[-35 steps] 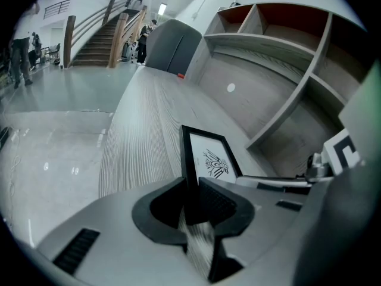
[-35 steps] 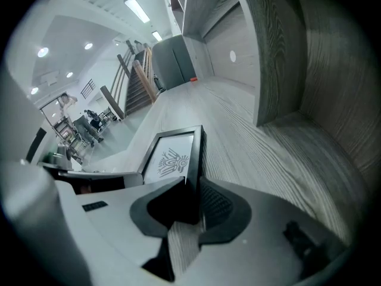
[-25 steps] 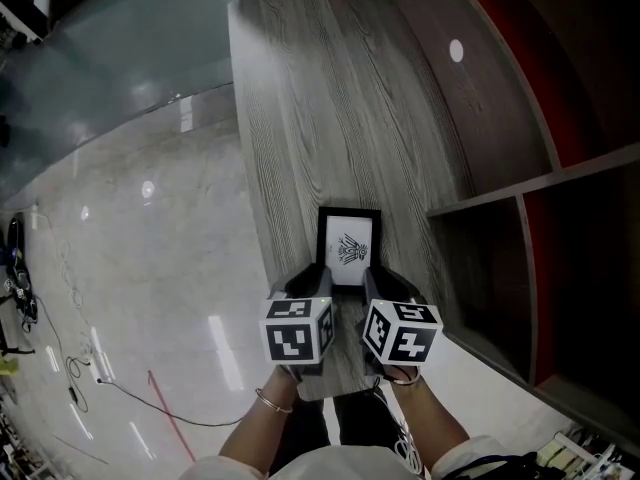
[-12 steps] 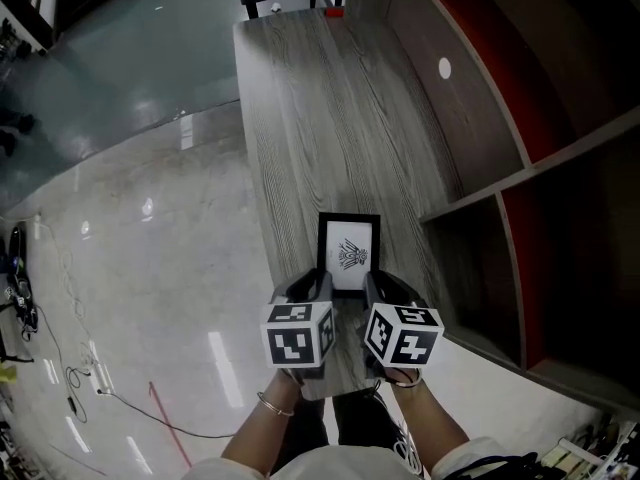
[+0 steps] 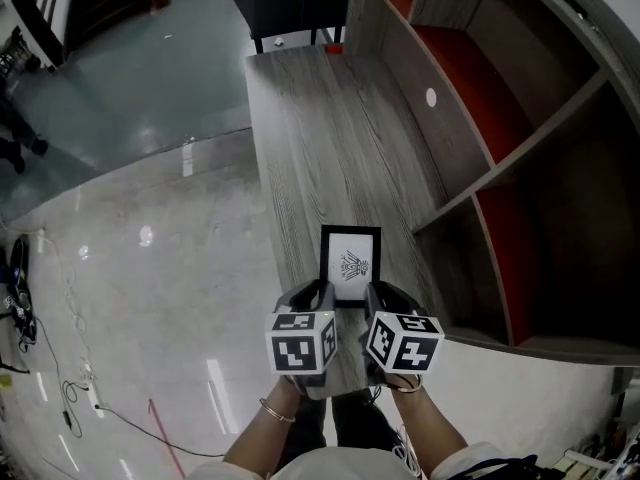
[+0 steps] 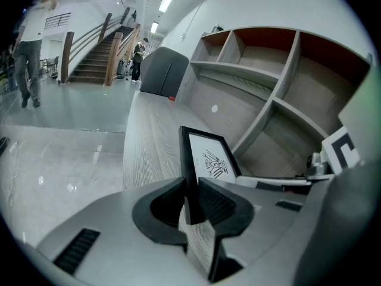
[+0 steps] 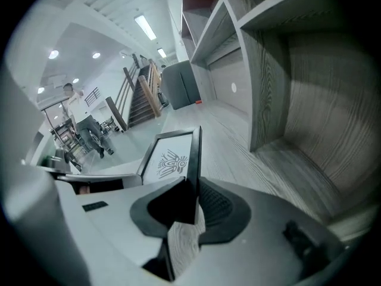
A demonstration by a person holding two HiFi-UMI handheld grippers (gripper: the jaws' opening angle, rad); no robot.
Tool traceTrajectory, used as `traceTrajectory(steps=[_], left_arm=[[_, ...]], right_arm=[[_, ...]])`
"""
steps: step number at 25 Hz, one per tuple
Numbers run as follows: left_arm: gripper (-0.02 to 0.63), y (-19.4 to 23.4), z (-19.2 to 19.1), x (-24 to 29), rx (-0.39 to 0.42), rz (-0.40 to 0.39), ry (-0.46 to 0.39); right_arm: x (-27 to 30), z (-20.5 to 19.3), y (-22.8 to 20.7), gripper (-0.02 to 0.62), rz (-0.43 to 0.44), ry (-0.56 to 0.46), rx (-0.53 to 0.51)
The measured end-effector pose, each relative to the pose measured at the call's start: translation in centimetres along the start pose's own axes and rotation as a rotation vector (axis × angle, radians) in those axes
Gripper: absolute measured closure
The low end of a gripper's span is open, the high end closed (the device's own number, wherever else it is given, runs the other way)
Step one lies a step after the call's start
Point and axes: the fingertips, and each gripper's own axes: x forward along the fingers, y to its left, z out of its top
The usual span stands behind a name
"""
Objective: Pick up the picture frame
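The picture frame (image 5: 350, 265) is black with a white sheet that carries a dark emblem. It hangs face up just above the near end of the long wood-grain bench (image 5: 320, 138). My left gripper (image 5: 322, 296) is shut on the frame's left edge near its lower corner. My right gripper (image 5: 372, 298) is shut on the right edge opposite. The left gripper view shows the frame (image 6: 209, 159) standing out of the left gripper (image 6: 191, 204). The right gripper view shows the frame (image 7: 172, 158) clamped in the right gripper (image 7: 193, 202).
A grey shelf unit (image 5: 480, 118) with red-backed compartments runs along the bench's right side. A dark chair (image 5: 290, 3) stands at the far end. Glossy floor (image 5: 130, 268) with cables lies to the left. A person (image 6: 28, 52) walks in the distance.
Both grippers have risen together with the frame held between them, so it now sits a little higher over the bench. More of the shelf unit shows at the right.
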Motion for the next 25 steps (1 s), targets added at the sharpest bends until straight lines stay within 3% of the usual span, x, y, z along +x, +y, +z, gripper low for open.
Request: traceTrajectory(steps=[25], left_arm=[[0.523, -4.2, 3.3, -11.3, 0.103, -0.099, -0.163]], right_arm=[[-11.4, 3.3, 4.9, 0.509, -0.016, -0.202, -0.041]])
